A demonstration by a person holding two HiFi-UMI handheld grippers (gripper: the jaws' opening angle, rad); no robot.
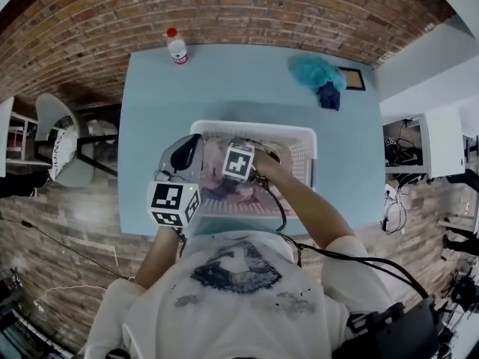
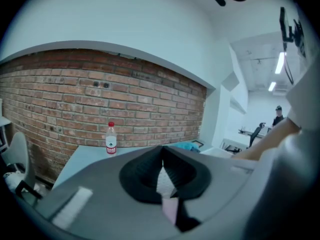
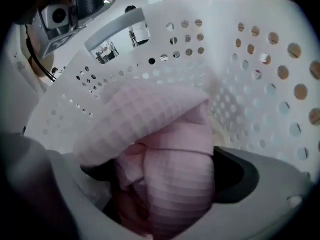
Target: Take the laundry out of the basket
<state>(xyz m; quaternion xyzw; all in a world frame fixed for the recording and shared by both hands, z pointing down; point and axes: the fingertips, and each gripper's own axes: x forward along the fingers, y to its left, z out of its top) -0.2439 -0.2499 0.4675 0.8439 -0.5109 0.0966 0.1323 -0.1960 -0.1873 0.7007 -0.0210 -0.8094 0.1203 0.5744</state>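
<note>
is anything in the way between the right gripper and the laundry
Nothing visible does: the right gripper is down inside the basket, and the pink cloth is bunched between its jaws.

The pink cloth (image 3: 165, 184) covers most of my right fingers (image 3: 235, 176) in the right gripper view. In the head view, my right forearm (image 1: 314, 208) hides much of the laundry (image 1: 228, 191) in the basket (image 1: 299, 137). Between my left fingers (image 2: 140, 176), only a thin cloth strip (image 2: 164, 180) shows. The label on the bottle (image 2: 111, 138) is too small to read.
</note>
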